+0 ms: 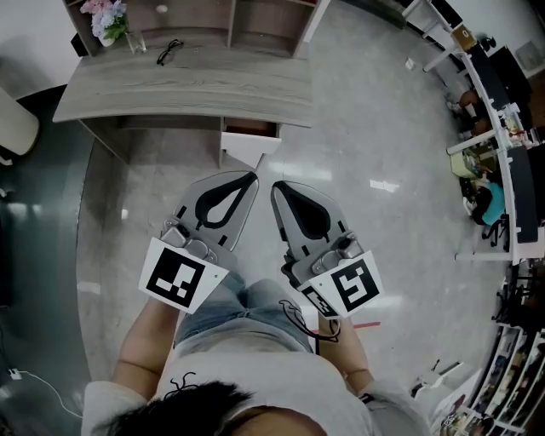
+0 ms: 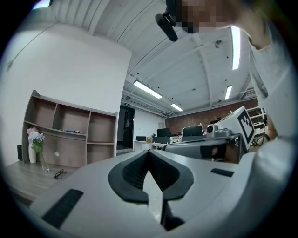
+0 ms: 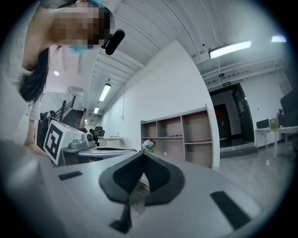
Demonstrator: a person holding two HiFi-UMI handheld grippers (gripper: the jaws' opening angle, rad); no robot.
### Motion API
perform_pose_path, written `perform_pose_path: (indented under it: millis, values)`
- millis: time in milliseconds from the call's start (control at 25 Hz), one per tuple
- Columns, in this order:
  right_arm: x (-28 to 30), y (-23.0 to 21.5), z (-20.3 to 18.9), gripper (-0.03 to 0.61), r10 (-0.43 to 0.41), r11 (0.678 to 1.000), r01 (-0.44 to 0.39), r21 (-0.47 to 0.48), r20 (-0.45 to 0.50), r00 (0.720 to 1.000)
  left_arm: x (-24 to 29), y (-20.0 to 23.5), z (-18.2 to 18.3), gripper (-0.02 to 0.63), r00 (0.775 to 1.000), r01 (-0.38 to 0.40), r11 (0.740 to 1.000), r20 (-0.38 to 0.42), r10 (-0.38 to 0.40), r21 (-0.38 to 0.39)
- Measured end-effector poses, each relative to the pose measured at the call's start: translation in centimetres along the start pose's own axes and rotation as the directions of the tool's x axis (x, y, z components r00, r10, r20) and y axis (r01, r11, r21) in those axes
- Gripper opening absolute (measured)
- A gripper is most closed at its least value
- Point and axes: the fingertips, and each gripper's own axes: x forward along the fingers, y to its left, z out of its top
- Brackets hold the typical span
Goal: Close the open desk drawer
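Drawer (image 1: 250, 136) stands pulled out beneath the right end of the grey wooden desk (image 1: 187, 85), white front toward me. I hold both claws low in front of my waist, over the pale floor (image 1: 383, 153), tips pointing at the desk and well short of the drawer. Left gripper (image 1: 253, 176): jaws together at the tips, nothing between them. Right gripper (image 1: 277, 186): same, tips met and empty. The two sit just beside each other. On the desktop: eyeglasses (image 1: 169, 49) and a vase of flowers (image 1: 109, 19), against an open shelf unit (image 1: 232, 21).
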Motion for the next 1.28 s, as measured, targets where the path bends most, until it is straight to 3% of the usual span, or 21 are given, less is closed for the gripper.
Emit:
perform_pose_path:
  millis: [680, 1280]
  values:
    - [5.7, -4.3, -2.9, 0.008, 0.045, 0.999, -0.046, -0.020, -0.020, 0.999, 3.4, 6.0, -2.5, 0.011, 0.999, -0.048, 0.999, 0.001, 0.048, -0.013]
    - [11.8, -11.9, -12.8, 0.008, 0.014, 1.000, -0.013, 0.017, -0.092, 0.996, 9.3, 10.5, -10.4, 0.011, 0.998, -0.028, 0.999, -0.061, 0.025, -0.034]
